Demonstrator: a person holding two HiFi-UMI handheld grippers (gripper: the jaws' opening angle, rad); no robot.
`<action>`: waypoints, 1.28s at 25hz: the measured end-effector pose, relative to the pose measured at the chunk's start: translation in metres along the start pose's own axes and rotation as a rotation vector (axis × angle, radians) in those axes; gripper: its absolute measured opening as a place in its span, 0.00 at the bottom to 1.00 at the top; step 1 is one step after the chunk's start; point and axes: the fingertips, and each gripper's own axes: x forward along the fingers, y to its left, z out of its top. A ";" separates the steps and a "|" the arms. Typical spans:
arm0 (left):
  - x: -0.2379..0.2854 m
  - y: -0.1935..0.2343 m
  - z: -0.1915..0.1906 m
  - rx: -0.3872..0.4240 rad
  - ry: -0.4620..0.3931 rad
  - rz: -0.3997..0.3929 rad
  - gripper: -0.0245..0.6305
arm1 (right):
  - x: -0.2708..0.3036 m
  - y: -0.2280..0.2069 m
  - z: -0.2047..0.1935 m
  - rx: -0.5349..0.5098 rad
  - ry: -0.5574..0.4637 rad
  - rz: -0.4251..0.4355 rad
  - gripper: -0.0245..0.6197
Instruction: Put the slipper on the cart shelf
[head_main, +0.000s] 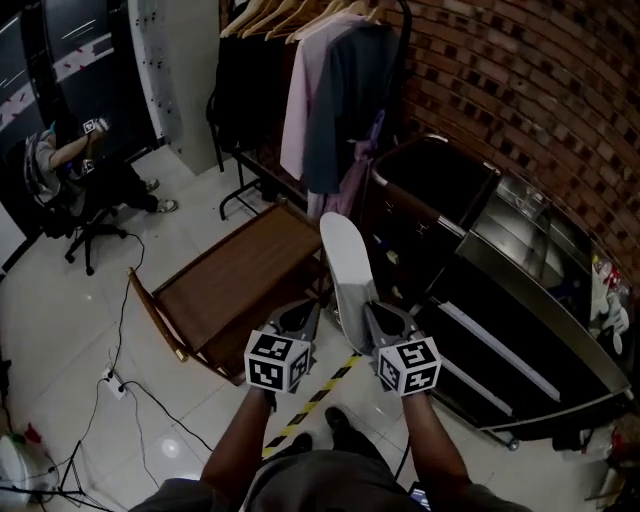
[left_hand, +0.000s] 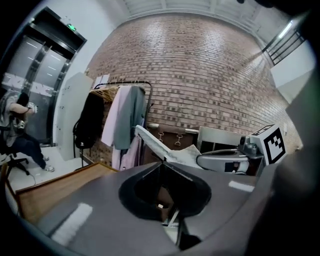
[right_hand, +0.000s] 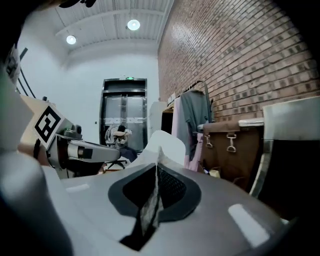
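Slipper (head_main: 345, 262) white, flat, elongated, rounded far end.

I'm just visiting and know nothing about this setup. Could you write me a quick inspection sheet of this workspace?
Surface: brown wooden cart shelf with a raised rim, low over the pale tiled floor.
Job's things: white flat slipper, held in the air, not yet on the shelf.
Clutter: yellow-and-black striped tape on the floor.
Grippers: left gripper and right gripper are both shut on the slipper's near end.
Cables: black cable runs to a white power strip.
Surroundings: brick wall, hanging garments, dark cabinet, seated person.
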 end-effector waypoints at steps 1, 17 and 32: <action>0.001 -0.010 -0.001 0.009 0.001 -0.032 0.05 | -0.011 -0.003 -0.002 0.005 -0.003 -0.032 0.05; 0.036 -0.218 -0.053 0.111 0.107 -0.516 0.05 | -0.231 -0.082 -0.080 0.126 0.055 -0.552 0.05; 0.116 -0.411 -0.084 0.192 0.169 -0.679 0.05 | -0.388 -0.212 -0.142 0.231 0.084 -0.758 0.05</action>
